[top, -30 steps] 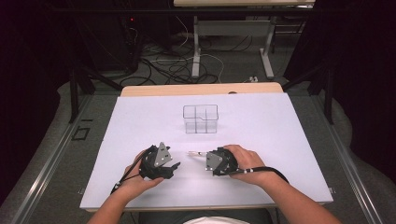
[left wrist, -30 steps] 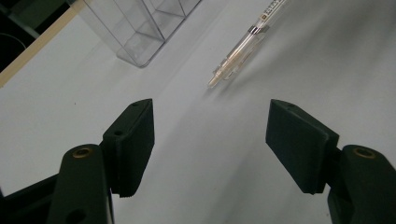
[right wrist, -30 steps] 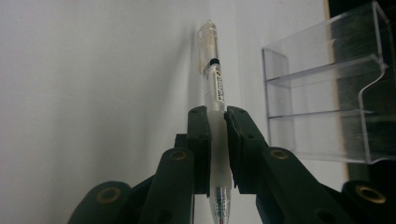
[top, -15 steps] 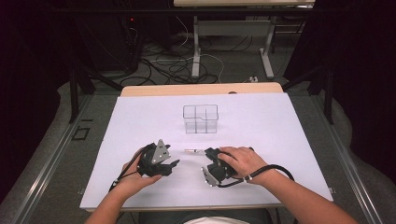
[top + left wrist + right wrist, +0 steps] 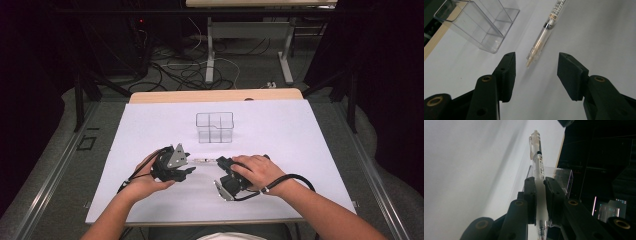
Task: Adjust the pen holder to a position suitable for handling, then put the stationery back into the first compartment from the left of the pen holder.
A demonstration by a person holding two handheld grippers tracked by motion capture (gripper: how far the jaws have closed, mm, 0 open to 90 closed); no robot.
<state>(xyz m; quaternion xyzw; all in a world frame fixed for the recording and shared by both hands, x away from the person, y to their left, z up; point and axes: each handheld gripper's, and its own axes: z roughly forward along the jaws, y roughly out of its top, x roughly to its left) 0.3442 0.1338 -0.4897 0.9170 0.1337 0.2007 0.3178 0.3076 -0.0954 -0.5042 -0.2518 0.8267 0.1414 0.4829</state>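
High view: white paper-covered table (image 5: 310, 150), clear plastic compartment organiser (image 5: 215, 127) standing near its middle, two hand-held black grippers working just in front of it. Left gripper (image 5: 187, 169) pointing toward the right gripper (image 5: 220, 162), a slim clear plastic click pen (image 5: 204, 161) lying level between the two, above the sheet. Dark floor beyond the table, with tangled cables (image 5: 190, 70) and grey desk legs (image 5: 210, 50).

Right gripper view: jaws clamped tight on the pen's milky grip section (image 5: 541, 195), barrel running away from the camera, clip end (image 5: 534, 140) farthest off. Small black print along the barrel (image 5: 541, 168), too fine to read. Organiser (image 5: 559, 177) just behind the jaws; a lit screen (image 5: 609, 211) glowing in the dark at the lower right, its writing unreadable.

Left gripper view: opposite end of the same pen (image 5: 544, 32), cream tip (image 5: 529, 63) hanging just ahead of the gap between the two black pads (image 5: 507, 72), neither pad touching it. Jaws partly apart and just now closing, nothing yet gripped. Printed label and barcode-like marks near the upper barrel (image 5: 557, 6), blurred beyond reading. Metal band (image 5: 548, 25) around the barrel. Organiser's dividers (image 5: 486, 23) up close at the upper left, resting on the white sheet.
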